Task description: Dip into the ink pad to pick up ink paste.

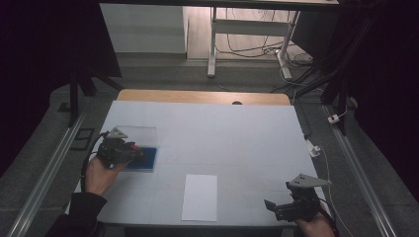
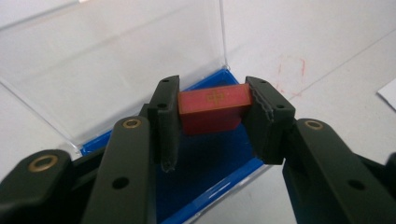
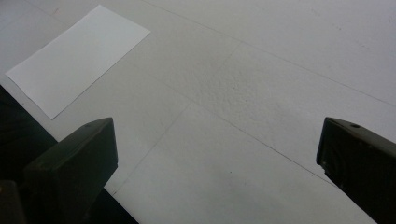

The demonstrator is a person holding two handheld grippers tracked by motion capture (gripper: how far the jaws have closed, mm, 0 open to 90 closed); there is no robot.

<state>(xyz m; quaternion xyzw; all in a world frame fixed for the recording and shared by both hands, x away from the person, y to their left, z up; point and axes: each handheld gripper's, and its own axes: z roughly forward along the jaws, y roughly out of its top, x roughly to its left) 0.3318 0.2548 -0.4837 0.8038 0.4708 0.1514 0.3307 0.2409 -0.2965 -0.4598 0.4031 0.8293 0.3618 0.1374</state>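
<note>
We're gripping a small red block [image 2: 212,108] with our left gripper [image 2: 212,116], jaws clamped on its two short ends, right over the blue tray of an open clear-lidded case [image 2: 205,163] at the table's [image 1: 247,133] left side. It's looking rigid and light, probably smooth-sided, so squeezing the flat ends seems the safe bet. Our right gripper [image 3: 215,154] is hanging wide open and empty near the front right edge, beside a white paper sheet [image 3: 74,58].
</note>
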